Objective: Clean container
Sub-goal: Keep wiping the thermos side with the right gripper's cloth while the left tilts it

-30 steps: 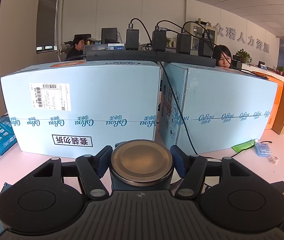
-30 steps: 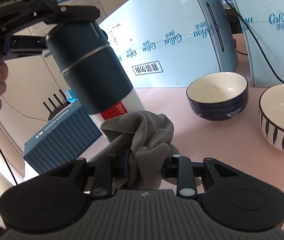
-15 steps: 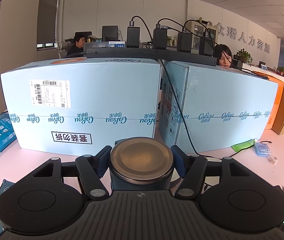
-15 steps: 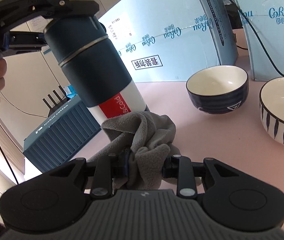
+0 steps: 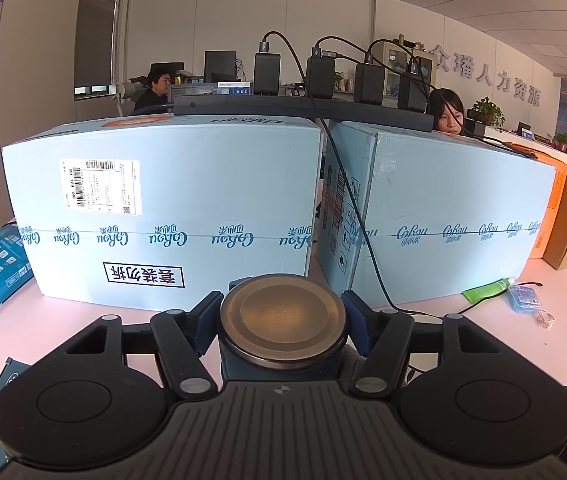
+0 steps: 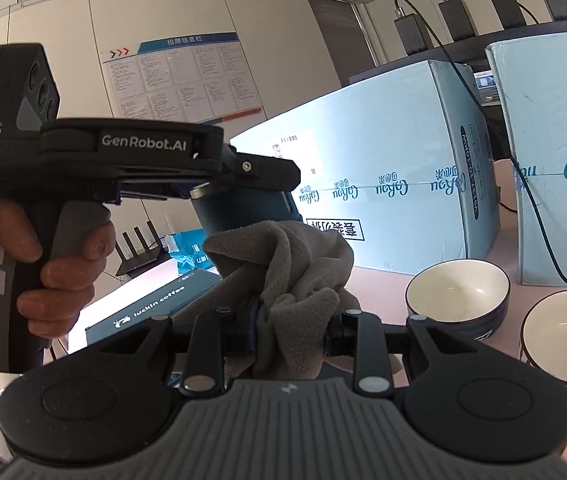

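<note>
The wiping step looks to be in hand: the left gripper clamps the flask just under its metal lid, one finger on each side, and holds it upright above the pink table. In the right wrist view the person's left hand wraps the pistol grip of that gripper, trigger finger curled, with the tool level and the flask hanging below its fingers and leaning a little. Further right, the right gripper is pinched shut on a bunched grey cloth, whose folds rise in front of the flask's dark wall; whether cloth and wall actually touch I cannot tell. The next move, as I judge it, calls for pressing the cloth against the wall and stroking along it while the left grip stays firm, since the flask could twist. Two bowls stand on the table at the right, apart from the flask
</note>
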A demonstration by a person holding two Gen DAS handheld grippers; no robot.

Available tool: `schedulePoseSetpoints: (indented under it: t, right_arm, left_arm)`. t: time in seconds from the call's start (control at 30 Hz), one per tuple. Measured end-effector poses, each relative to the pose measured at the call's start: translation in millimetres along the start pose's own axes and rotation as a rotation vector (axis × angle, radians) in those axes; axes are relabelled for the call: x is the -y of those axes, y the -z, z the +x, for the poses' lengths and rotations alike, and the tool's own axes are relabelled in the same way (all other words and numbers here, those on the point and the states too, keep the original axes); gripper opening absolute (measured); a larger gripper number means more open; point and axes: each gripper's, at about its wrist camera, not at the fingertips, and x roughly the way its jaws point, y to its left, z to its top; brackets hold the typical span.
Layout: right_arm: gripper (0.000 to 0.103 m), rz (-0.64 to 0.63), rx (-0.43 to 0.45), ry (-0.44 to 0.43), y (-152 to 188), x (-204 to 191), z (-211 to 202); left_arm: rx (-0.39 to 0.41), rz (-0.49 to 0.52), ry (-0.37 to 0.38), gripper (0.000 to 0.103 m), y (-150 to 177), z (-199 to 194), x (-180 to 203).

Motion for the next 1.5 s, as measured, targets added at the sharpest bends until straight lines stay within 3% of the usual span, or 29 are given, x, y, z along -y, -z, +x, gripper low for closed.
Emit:
schedulePoseSetpoints:
  t: [0.5, 0.63, 1.07, 1.3, 1.5]
  right_arm:
    - [0.033, 0.066, -0.301, 0.039, 64, 16, 49]
    - [0.032, 0.059, -0.272, 0.037, 56, 14, 46]
    - [0.033, 0.0, 0.014, -0.015, -3, 5, 10]
    - [0.033, -0.003, -0.023, -0.034, 3, 20, 19]
    - [0.033, 0.029, -0.119, -0.01, 27, 32, 31]
  left_arm:
    - [-0.005, 0.005, 0.0, 0.059, -1, -1, 1]
    - [-0.008, 0.001, -0.001, 0.059, -1, -1, 0]
    - [-0.023, 0.007, -0.019, 0.059, -1, 2, 3]
    - [-0.033, 0.004, -0.025, 0.059, 0, 3, 2]
    - [-0.034, 0.011, -0.025, 0.059, 1, 2, 4]
